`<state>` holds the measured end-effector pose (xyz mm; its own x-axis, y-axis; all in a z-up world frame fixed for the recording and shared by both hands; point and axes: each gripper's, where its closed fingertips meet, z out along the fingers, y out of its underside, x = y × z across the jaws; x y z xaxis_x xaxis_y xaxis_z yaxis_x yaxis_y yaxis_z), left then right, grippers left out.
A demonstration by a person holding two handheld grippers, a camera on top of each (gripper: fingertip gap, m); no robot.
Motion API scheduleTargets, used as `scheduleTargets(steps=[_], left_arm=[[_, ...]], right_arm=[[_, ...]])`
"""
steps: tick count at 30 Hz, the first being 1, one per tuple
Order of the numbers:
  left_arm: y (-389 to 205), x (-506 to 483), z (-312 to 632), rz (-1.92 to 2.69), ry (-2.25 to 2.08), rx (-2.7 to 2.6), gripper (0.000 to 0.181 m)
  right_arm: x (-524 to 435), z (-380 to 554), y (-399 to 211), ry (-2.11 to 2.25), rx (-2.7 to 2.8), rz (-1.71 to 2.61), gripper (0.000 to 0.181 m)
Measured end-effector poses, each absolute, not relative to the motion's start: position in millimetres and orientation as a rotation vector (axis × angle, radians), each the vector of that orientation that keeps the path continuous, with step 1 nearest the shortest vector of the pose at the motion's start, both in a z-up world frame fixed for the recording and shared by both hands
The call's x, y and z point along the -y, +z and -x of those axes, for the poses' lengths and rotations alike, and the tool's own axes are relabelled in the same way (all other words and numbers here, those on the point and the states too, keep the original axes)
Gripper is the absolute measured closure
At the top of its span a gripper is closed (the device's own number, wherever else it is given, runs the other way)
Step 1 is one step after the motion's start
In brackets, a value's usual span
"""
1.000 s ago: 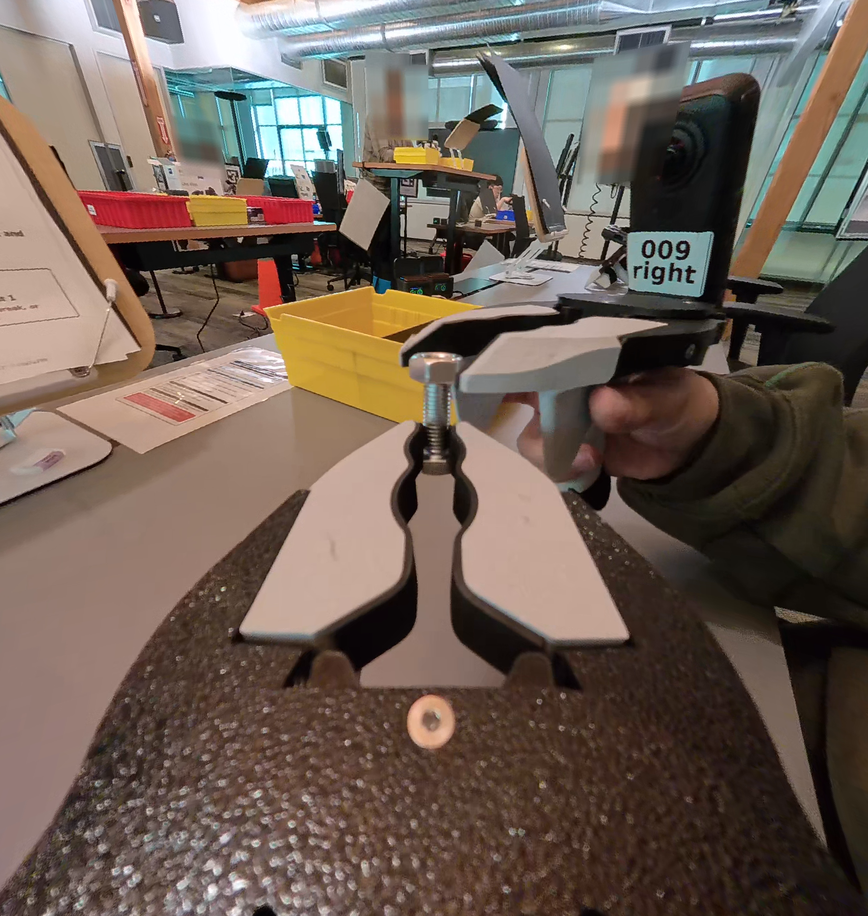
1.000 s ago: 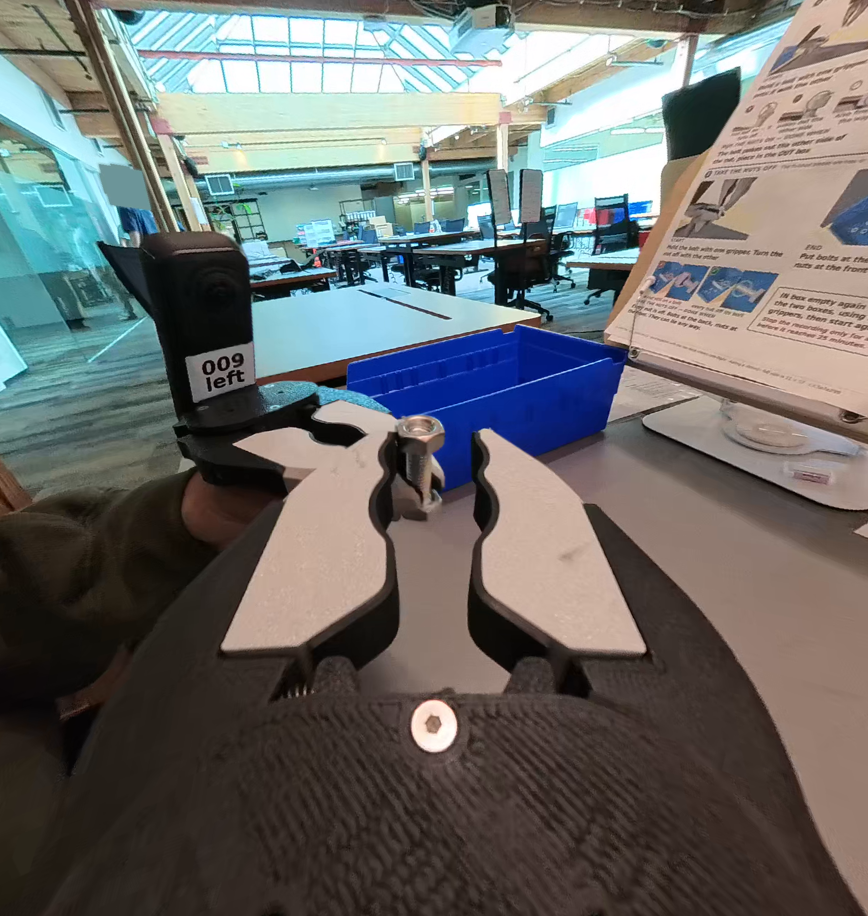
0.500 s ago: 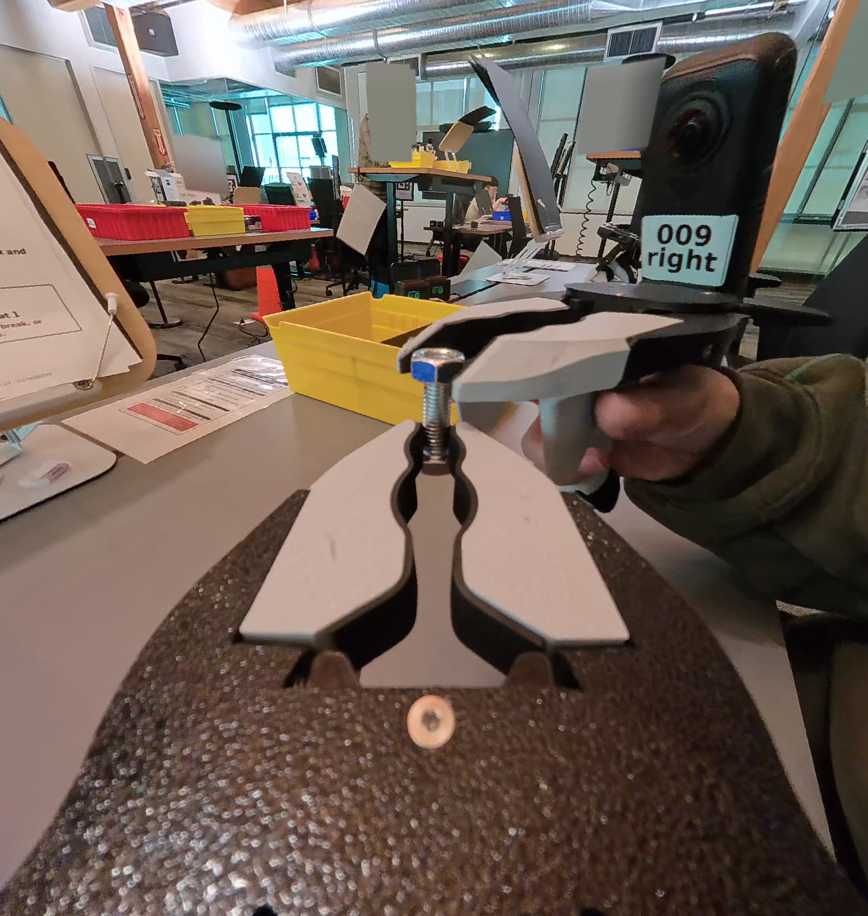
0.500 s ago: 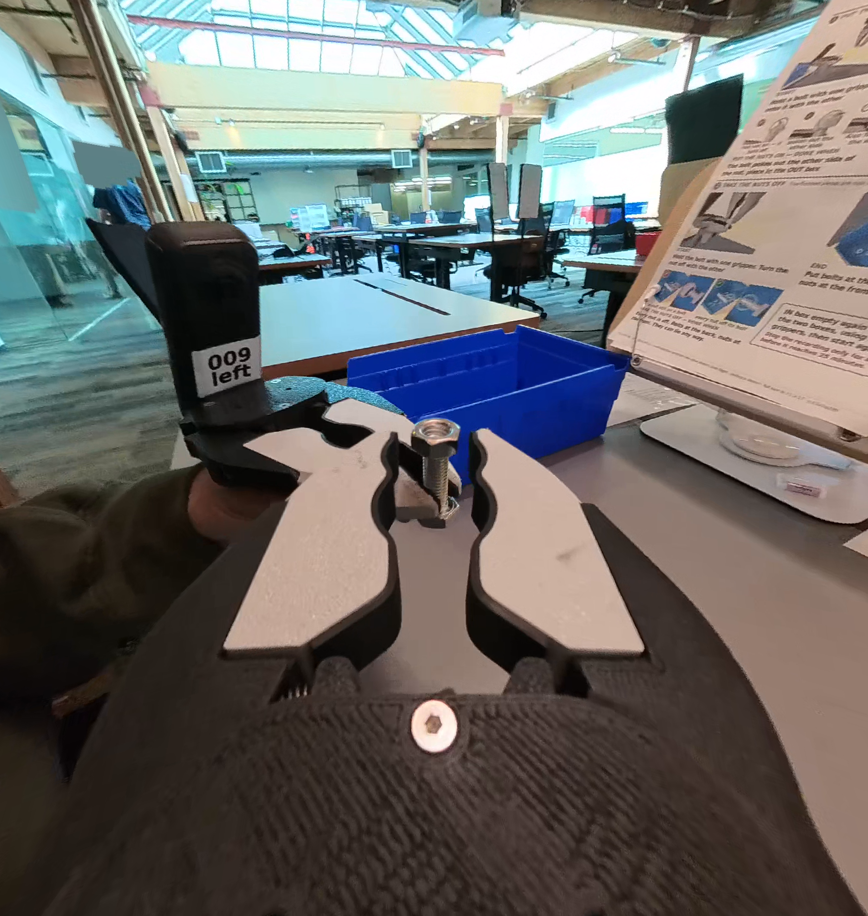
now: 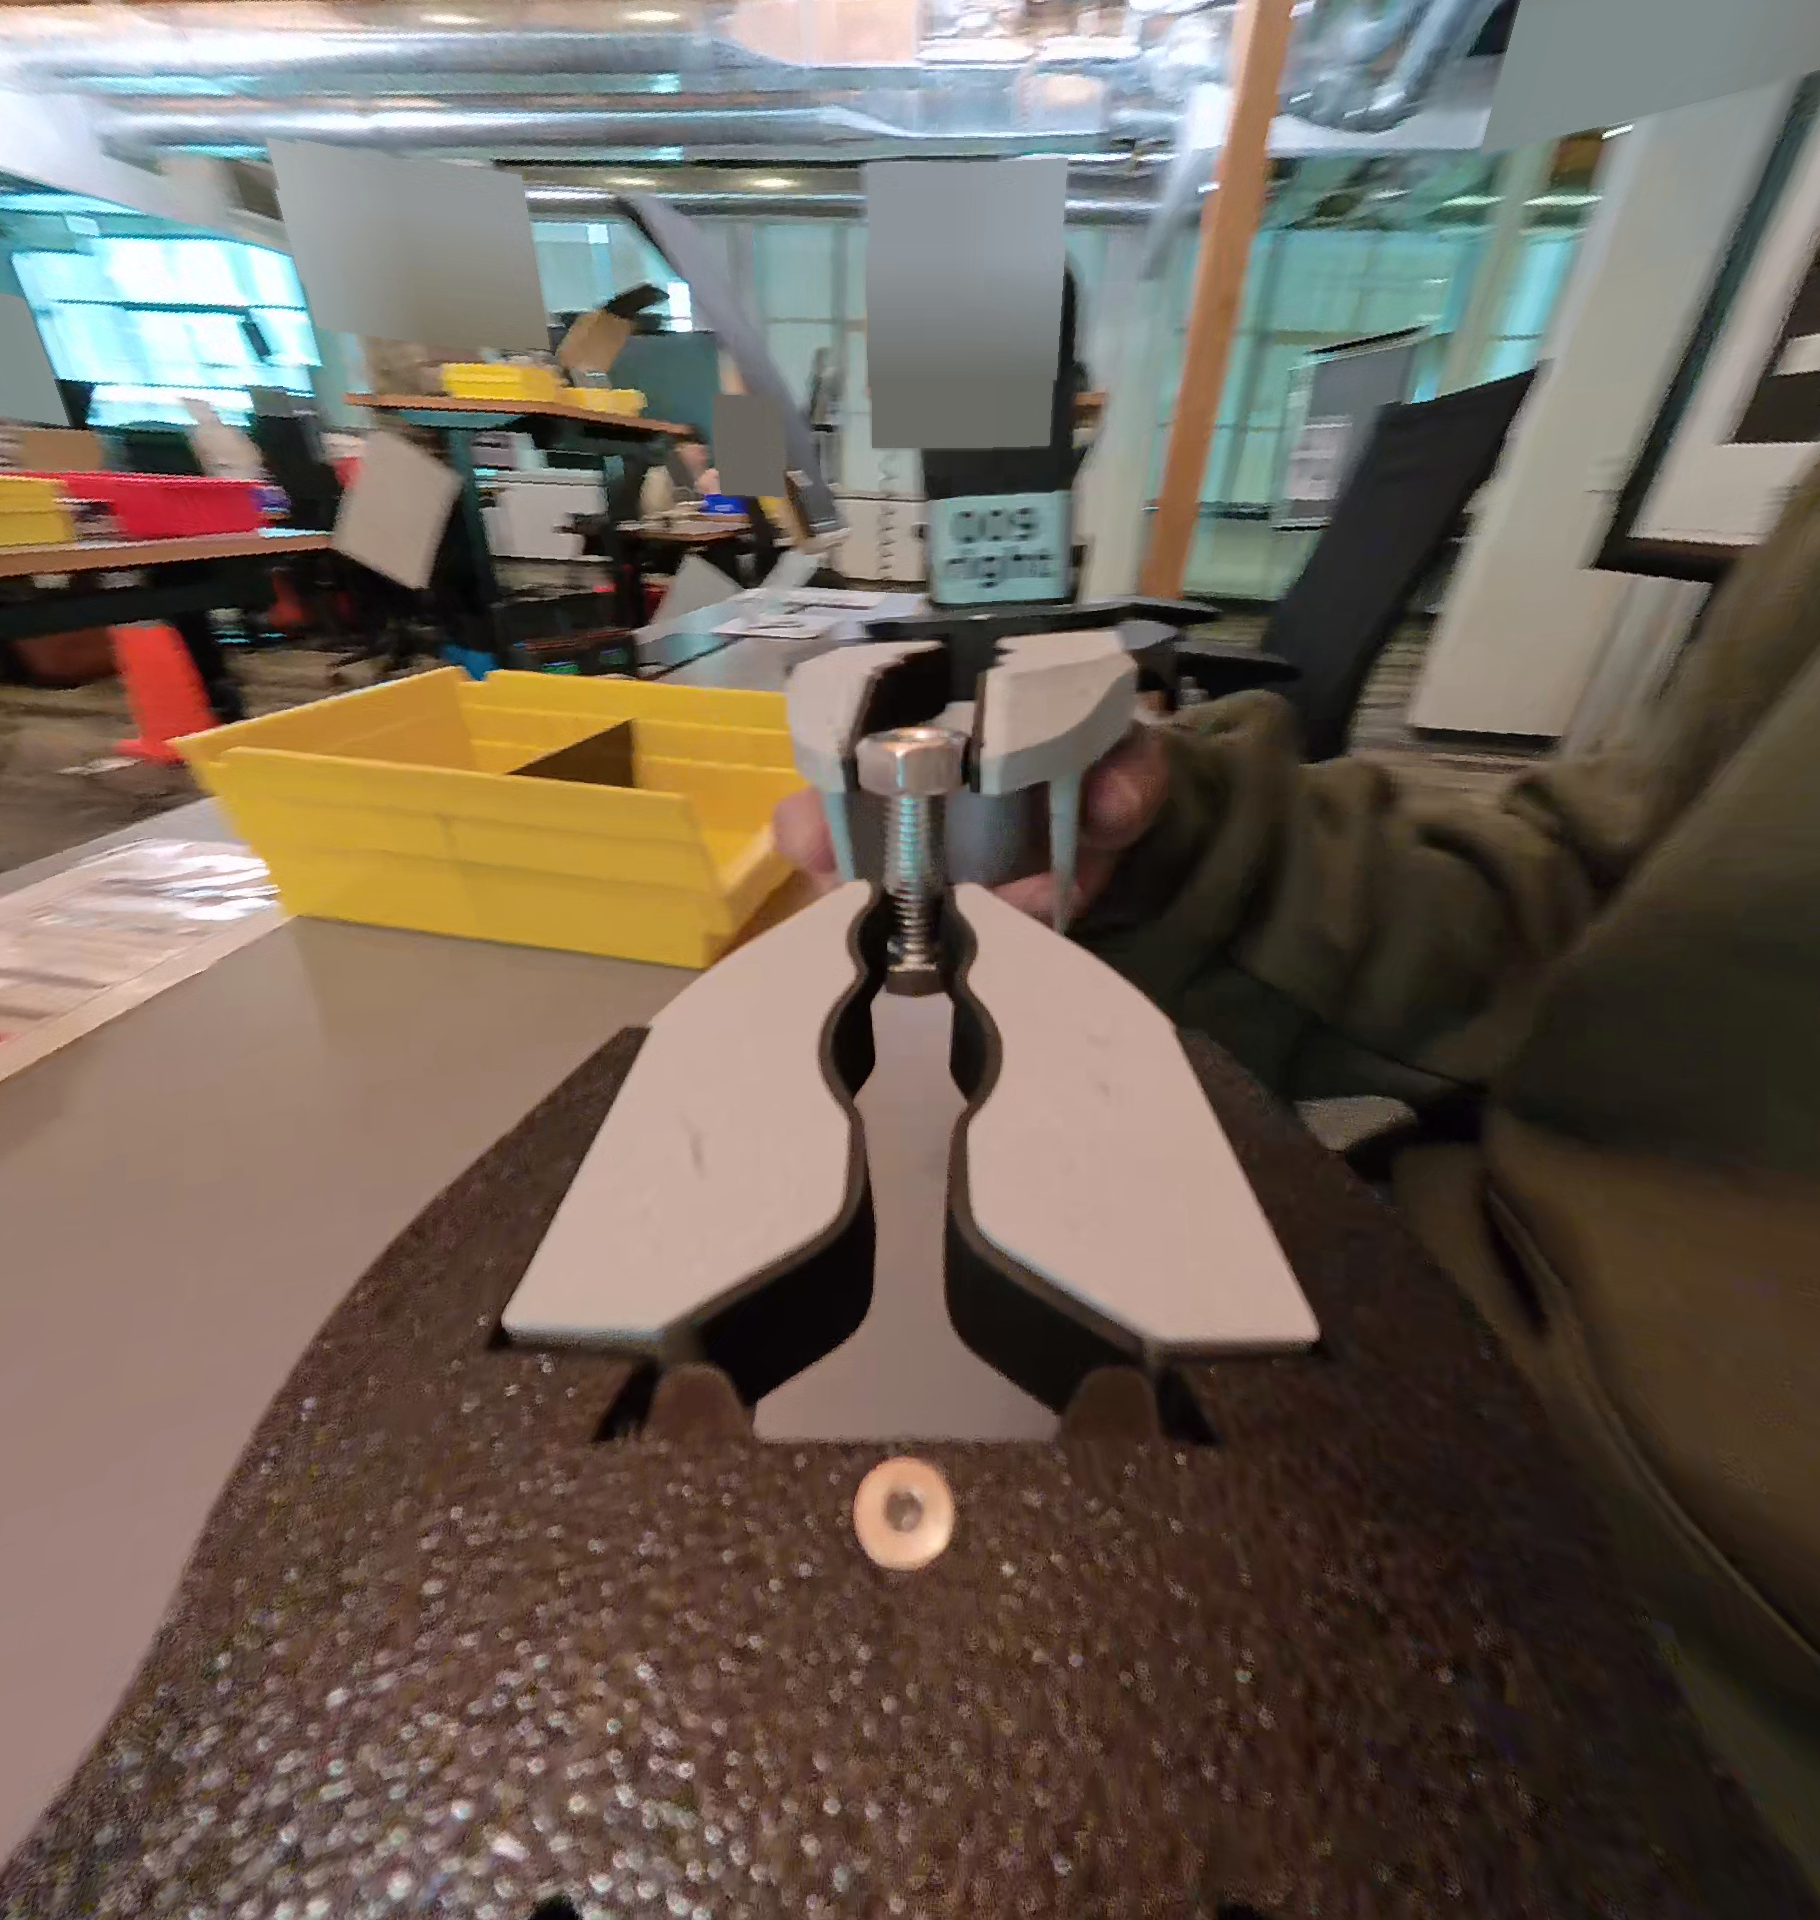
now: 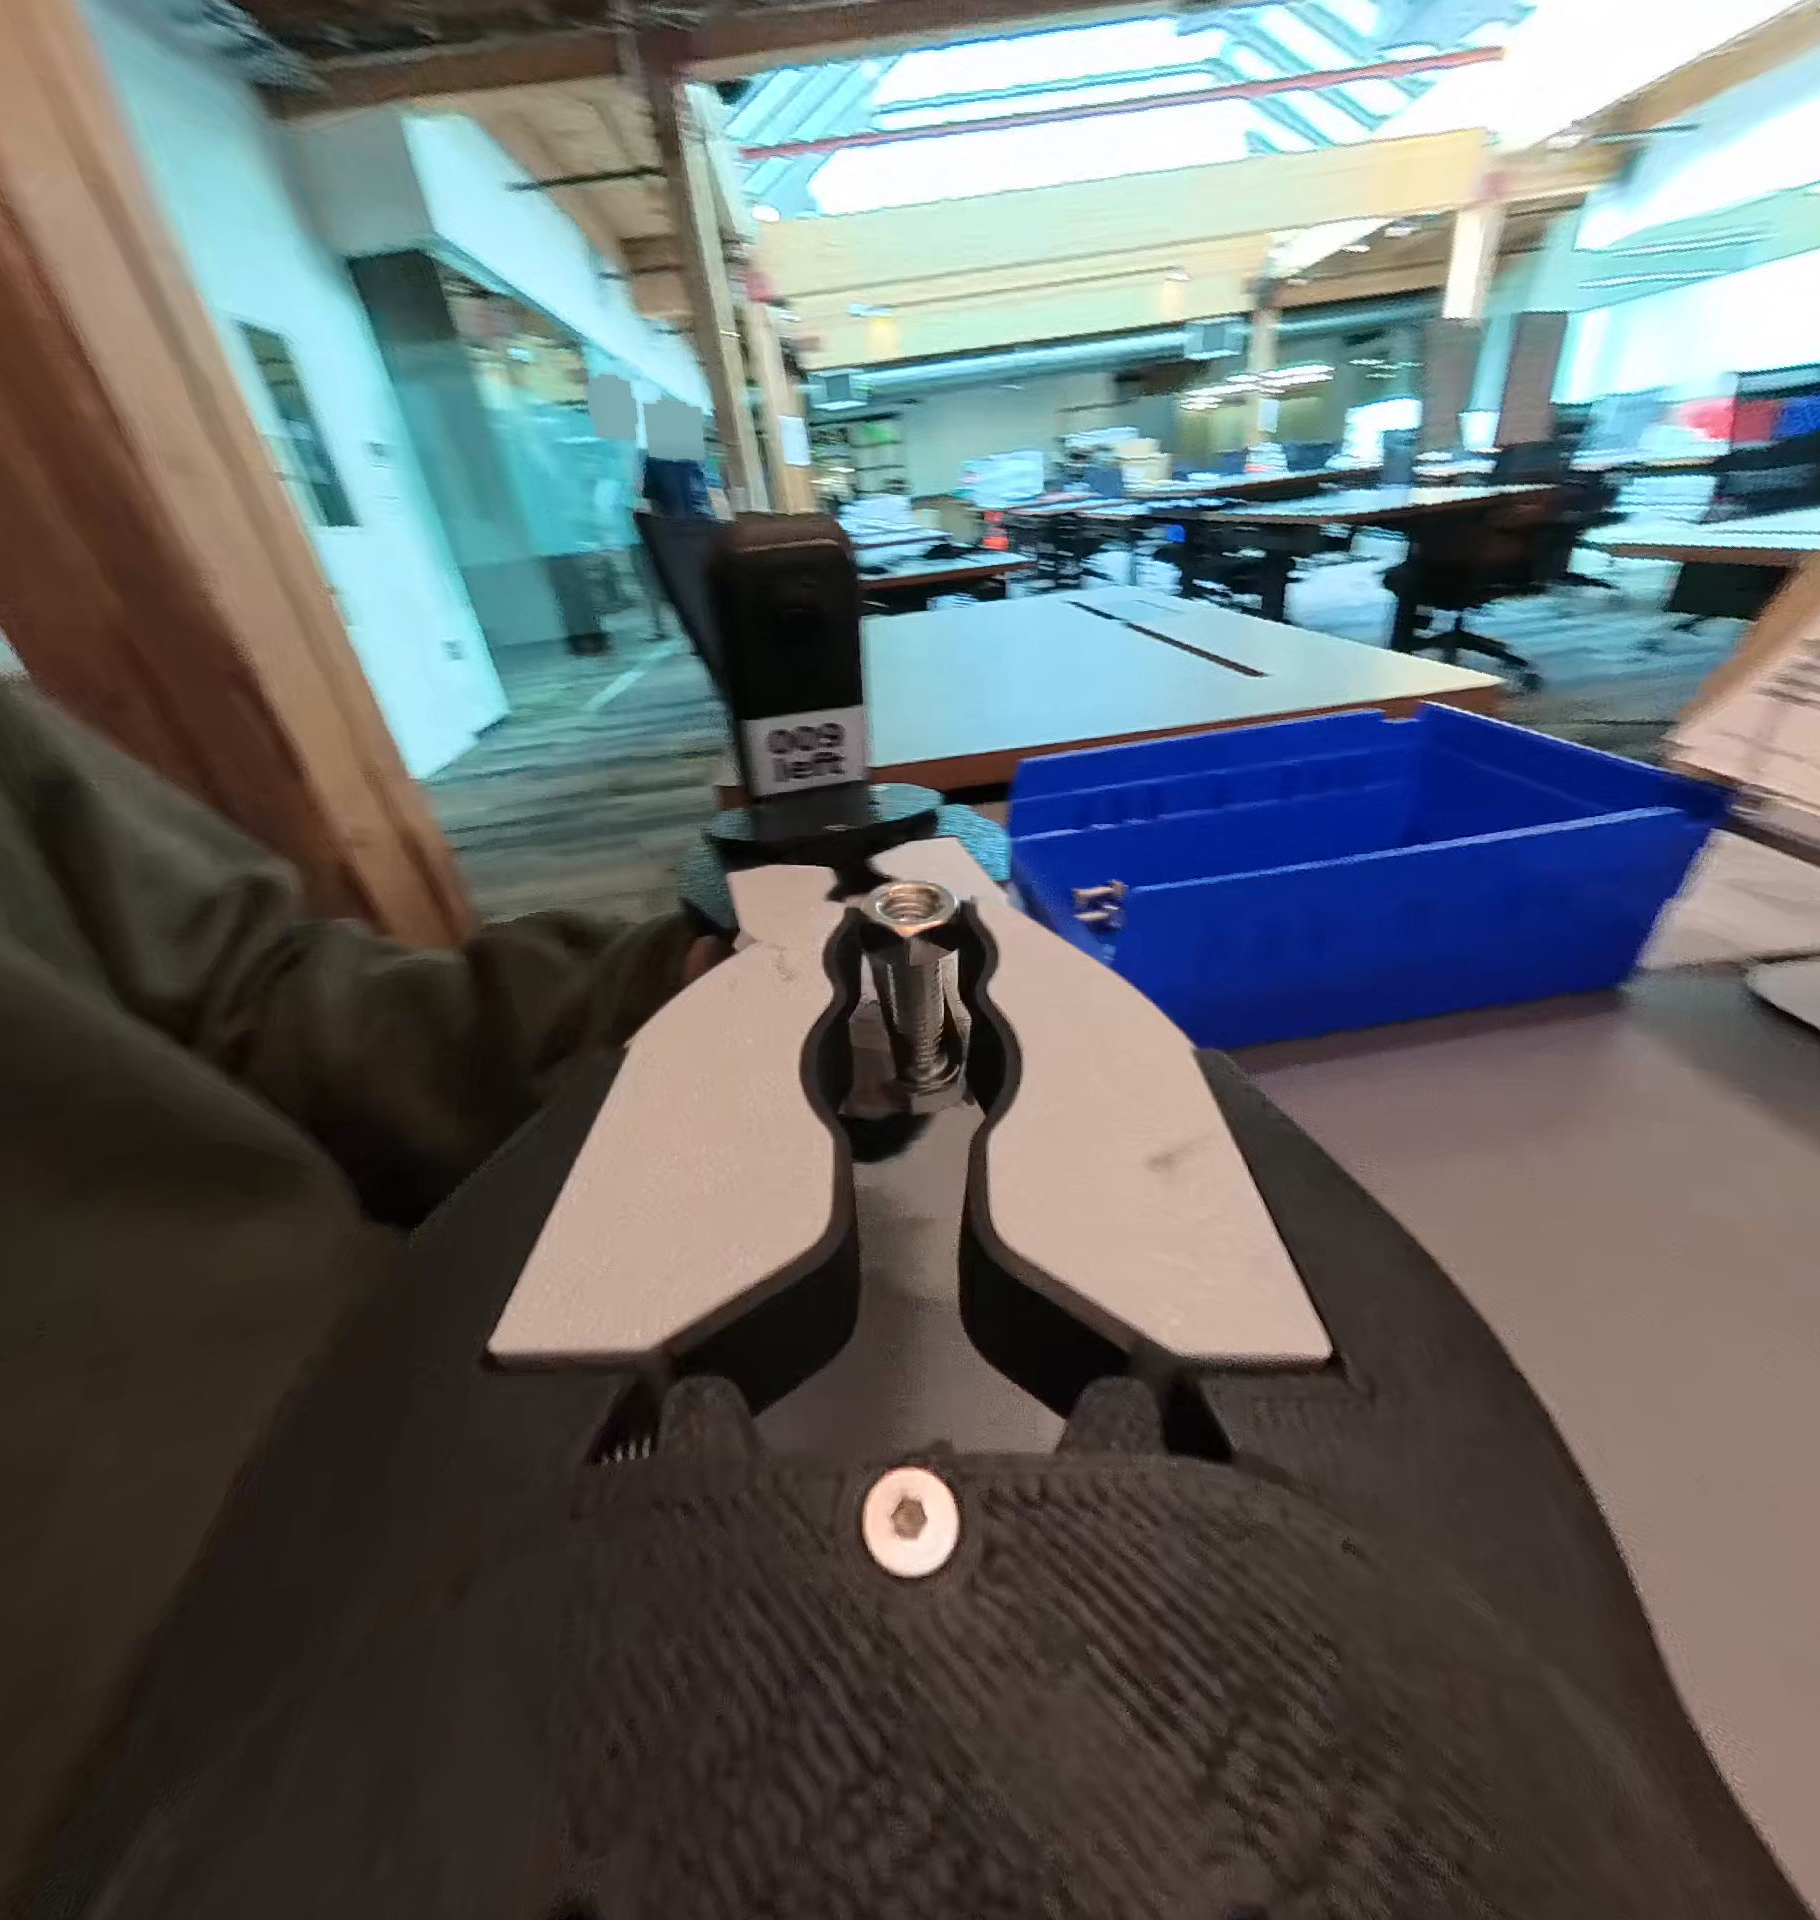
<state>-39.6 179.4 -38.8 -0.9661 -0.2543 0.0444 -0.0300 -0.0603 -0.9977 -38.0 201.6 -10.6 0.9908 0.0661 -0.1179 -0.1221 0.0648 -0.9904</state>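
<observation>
A steel bolt [image 5: 911,852] stands upright above the grey table [image 5: 210,1091]. My left gripper [image 5: 911,925] is shut on its lower end. A hex nut [image 5: 911,764] sits on the bolt's top. My right gripper [image 5: 911,743] faces the left one head-on, with its fingertips on either side of the nut. In the right wrist view my right gripper [image 6: 906,920] is shut on the nut [image 6: 906,909], whose hole faces up. The threaded shaft [image 6: 911,1008] runs down between the jaws. The left gripper's black camera post [image 6: 781,665] stands just behind.
A yellow bin [image 5: 470,831] stands on the table left of the grippers. A blue bin [image 6: 1353,935] with a few small bolts [image 6: 1093,904] stands to the right in the right wrist view. A paper stand [image 6: 1799,707] is at the far right. Green sleeves [image 5: 1405,883] are close by. Left and right tips are no more than a few centimetres apart.
The right gripper has swung round from the side to face the left gripper head-on, and its jaws have narrowed onto the nut. The left gripper still holds the bolt upright.
</observation>
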Motion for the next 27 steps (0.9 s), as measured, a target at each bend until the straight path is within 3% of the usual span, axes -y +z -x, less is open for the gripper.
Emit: scheduleTargets(steps=[10,15,21,27], left_arm=[[-38,-175,57,0.243,-2.387,-2.06,0.173],[-49,-183,40,0.35,-2.161,-2.061,0.172],[-55,-182,35,0.38,-2.08,-2.078,0.172],[-64,-184,23,0.477,-2.017,-2.071,0.173]], right_arm=[[-193,53,1,0.397,0.056,1.374,0.164],[-162,-27,12,-0.173,-0.299,1.414,0.164],[-6,-147,-26,-0.895,-0.972,1.585,0.164],[54,-183,-99,-0.946,-1.179,1.84,0.163]])
